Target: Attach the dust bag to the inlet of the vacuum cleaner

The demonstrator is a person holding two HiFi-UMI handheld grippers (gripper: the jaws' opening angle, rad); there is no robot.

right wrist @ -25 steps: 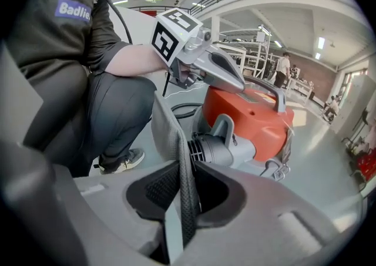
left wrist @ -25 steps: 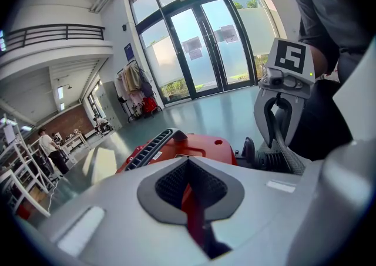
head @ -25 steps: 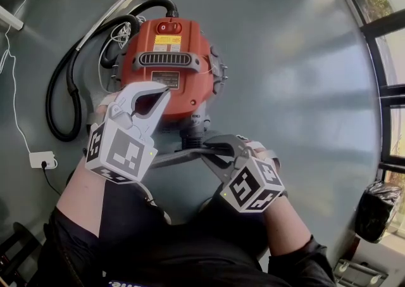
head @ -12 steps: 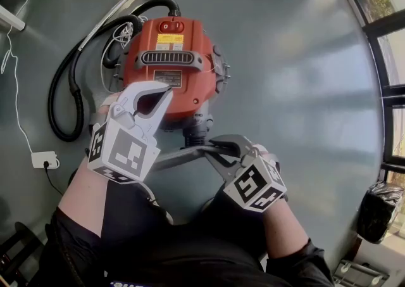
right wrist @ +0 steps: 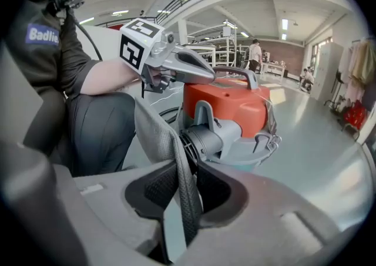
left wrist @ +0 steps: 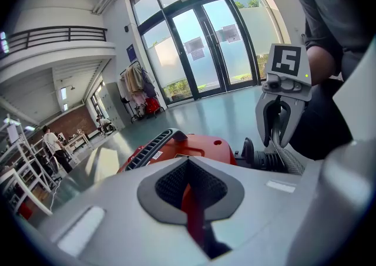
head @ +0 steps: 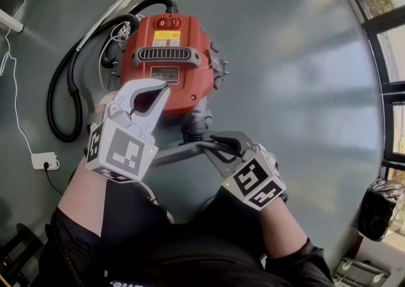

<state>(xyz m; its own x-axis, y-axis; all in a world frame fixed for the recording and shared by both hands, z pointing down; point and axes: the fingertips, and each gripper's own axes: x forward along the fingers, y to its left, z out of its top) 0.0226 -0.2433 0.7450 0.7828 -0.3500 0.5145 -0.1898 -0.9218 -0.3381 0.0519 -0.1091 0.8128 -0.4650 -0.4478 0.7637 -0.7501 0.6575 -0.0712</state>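
An orange vacuum cleaner (head: 168,57) stands on the grey floor, its grey inlet (head: 193,128) facing me. The grey dust bag (head: 174,153) stretches as a flat strip just in front of the inlet. My right gripper (head: 212,145) is at the bag's right end. Its jaws are opening, and the bag's edge (right wrist: 155,135) hangs loosely between them, right before the inlet (right wrist: 202,141). My left gripper (head: 158,92) hovers over the vacuum's front, tips together with nothing between them; orange shows through its gap (left wrist: 188,162). The right gripper (left wrist: 281,135) appears in the left gripper view.
A black hose (head: 63,95) loops left of the vacuum, with a white cord and a plug block (head: 43,160) on the floor. Glass doors line the right side, with a dark bag (head: 380,206) near them. People (right wrist: 255,53) stand far off.
My right gripper has rolled, its marker cube turning, and its jaws have spread a little around the bag's edge. The left gripper has stayed where it was.
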